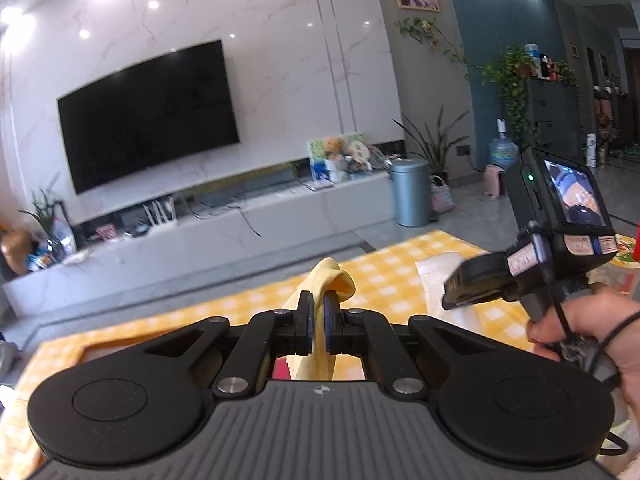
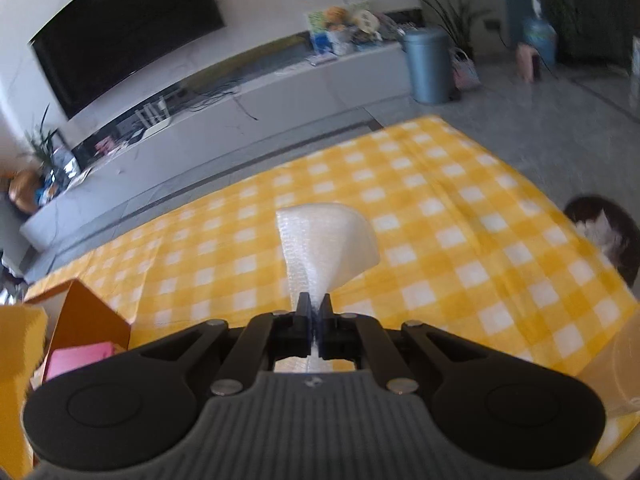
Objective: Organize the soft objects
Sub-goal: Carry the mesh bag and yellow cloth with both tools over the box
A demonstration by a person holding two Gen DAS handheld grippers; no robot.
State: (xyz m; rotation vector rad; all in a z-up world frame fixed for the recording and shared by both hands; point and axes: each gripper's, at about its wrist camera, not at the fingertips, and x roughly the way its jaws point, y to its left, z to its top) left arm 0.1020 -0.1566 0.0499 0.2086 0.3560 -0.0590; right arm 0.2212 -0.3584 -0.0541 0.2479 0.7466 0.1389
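Jaws: my left gripper [image 1: 318, 322] is clamped on a yellow cloth [image 1: 334, 280], my right gripper [image 2: 315, 322] on a white cloth [image 2: 326, 240], both raised over the checked table [image 2: 440, 200]. Risk: each pinch takes only a thin fold, so a jerk may slip a cloth free.

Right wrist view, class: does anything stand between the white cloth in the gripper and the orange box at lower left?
Nothing visible does. The right gripper is shut on the white cloth, held above the checked tablecloth. Only bare tablecloth lies between it and the orange box, which already holds a pink item.
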